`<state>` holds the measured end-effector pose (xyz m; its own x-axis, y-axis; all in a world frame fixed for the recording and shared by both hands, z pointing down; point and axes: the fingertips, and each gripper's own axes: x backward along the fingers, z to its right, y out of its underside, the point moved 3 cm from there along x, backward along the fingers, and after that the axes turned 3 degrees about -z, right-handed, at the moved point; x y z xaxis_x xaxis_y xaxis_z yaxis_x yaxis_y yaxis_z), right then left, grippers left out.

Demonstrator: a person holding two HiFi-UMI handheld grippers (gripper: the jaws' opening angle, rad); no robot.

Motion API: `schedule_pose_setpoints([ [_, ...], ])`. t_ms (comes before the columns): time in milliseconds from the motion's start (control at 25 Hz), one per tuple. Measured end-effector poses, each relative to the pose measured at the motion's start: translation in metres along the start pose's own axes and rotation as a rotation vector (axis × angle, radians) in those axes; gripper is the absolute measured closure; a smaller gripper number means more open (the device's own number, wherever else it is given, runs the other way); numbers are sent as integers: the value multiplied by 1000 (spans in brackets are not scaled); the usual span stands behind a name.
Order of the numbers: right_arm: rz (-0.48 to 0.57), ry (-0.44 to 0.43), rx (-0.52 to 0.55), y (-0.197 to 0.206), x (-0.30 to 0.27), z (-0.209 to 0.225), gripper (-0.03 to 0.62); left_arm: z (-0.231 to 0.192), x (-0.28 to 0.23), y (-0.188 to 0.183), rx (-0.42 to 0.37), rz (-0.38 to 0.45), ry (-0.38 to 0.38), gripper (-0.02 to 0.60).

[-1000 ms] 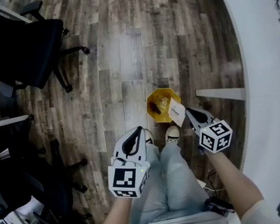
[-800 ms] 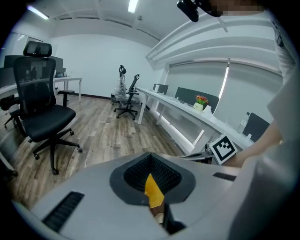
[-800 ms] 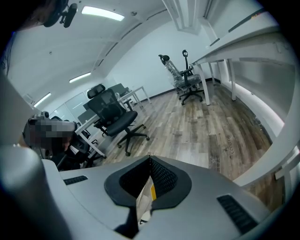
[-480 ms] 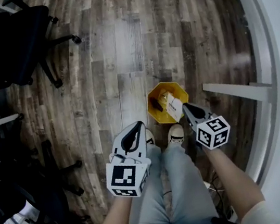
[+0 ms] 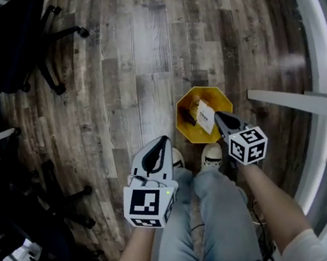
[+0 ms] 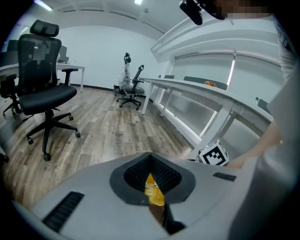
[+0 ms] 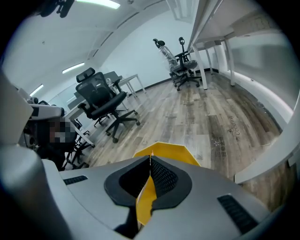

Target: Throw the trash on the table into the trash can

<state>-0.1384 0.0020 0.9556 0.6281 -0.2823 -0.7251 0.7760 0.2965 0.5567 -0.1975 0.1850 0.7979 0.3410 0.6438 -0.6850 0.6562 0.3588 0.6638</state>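
Observation:
A yellow octagonal trash can (image 5: pixel 183 125) stands on the wood floor just ahead of the person's shoes; its rim (image 7: pixel 165 149) shows past the right jaws. My right gripper (image 5: pixel 217 116) (image 7: pixel 149 162) is shut on a white paper card (image 5: pixel 205 116) that hangs over the can's opening. My left gripper (image 5: pixel 163 140) (image 6: pixel 151 176) is to the left of the can, short of its rim, shut on a small yellow wrapper scrap (image 6: pixel 154 192). Some trash lies inside the can.
Black office chairs (image 5: pixel 4 35) stand at the upper left, and another chair (image 6: pixel 40 89) shows in the left gripper view. A white desk beam (image 5: pixel 298 106) and a curved white desk edge (image 5: pixel 321 40) run along the right. The person's shoes (image 5: pixel 211 156) are beside the can.
Both grippers have come down toward the trash can. The white card, earlier at the can's right edge, now hangs over its opening. Both jaws stay closed.

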Motion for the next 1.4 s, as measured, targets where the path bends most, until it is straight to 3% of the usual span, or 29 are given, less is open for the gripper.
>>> schedule_pose_setpoints([
  [120, -22, 16, 17, 10, -16, 10, 552, -4, -6, 4, -9, -2, -6, 581],
  [200, -52, 20, -1, 17, -22, 14, 367, -6, -8, 4, -11, 9, -5, 580],
  [240, -63, 26, -2, 19, -23, 15, 367, -7, -7, 3, -12, 14, -7, 581],
  [600, -68, 48, 29, -3, 2, 9, 367, 3, 9, -23, -8, 10, -3, 581],
  [840, -80, -13, 93, -39, 54, -22, 368, 28, 42, -62, -3, 61, -3, 581],
  [1040, -59, -65, 180, -83, 129, -62, 538, 62, 89, -110, -24, 75, 16, 581],
  [1240, -29, -86, 223, -135, 213, -96, 554, 98, 143, -159, -44, 96, 59, 581],
  [1400, 50, -88, 203, -184, 282, -127, 556, 128, 186, -185, -127, 93, 86, 580],
])
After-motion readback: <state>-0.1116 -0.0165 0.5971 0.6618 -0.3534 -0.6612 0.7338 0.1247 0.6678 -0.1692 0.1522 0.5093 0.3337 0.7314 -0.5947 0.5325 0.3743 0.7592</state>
